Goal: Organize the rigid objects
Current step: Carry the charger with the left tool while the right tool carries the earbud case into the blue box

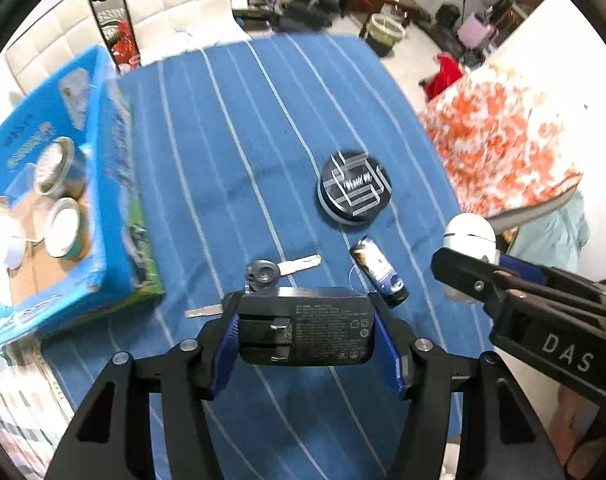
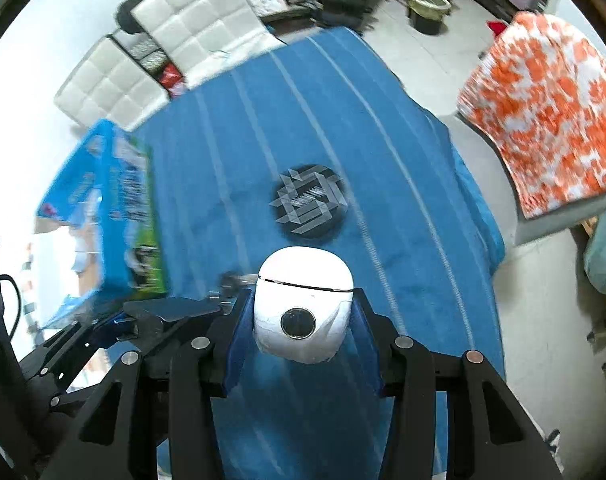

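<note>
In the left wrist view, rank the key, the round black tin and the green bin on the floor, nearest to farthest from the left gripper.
From the left gripper:
1. Key, just beyond the fingertips.
2. Round black tin, mid-cloth, slightly right.
3. Green bin, on the floor past the table's far edge.

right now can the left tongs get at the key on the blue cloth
Probably not yet: the left tongs are shut on a black charger. The key lies uncovered on the cloth just beyond, so the path looks free once the charger is dropped.

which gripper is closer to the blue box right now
Left. The left gripper, clamped on the black charger, sits just beside the blue box. The right gripper, holding the white case, is farther off, beyond the left one.
</note>
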`<state>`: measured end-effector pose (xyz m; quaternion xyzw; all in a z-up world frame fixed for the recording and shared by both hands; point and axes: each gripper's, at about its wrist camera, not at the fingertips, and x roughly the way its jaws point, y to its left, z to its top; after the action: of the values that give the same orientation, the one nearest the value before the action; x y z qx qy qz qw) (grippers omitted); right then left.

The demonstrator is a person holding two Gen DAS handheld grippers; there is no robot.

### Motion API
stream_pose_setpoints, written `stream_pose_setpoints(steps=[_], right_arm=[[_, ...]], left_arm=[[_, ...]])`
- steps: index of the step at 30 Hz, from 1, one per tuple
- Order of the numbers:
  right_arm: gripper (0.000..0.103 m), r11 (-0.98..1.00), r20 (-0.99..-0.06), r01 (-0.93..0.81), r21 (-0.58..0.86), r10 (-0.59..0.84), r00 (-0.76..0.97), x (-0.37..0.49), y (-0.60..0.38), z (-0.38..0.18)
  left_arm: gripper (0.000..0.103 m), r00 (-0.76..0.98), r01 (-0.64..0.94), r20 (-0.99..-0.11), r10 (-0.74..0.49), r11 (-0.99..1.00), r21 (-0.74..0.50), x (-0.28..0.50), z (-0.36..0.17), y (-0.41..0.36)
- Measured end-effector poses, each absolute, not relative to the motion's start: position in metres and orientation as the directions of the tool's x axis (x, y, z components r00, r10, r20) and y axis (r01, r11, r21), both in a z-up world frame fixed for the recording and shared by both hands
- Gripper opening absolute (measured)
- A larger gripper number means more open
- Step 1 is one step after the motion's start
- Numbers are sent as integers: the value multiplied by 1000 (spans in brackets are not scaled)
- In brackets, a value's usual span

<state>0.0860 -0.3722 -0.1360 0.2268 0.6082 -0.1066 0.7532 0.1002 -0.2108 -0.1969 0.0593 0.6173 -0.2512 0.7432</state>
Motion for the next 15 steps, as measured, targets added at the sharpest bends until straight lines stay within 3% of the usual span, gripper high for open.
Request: stream_pose_setpoints(steps=[8,15], right_arm=[[50,912,-922,288,294,191,338,117,-289,-84],[50,926,-903,155,345,283,322,155,-183,-91]], left_arm=[[56,256,360,-897,-361,897,-258,114,-122,-121],[56,370,220,-885,-283,952,-212,138,-96,-12]])
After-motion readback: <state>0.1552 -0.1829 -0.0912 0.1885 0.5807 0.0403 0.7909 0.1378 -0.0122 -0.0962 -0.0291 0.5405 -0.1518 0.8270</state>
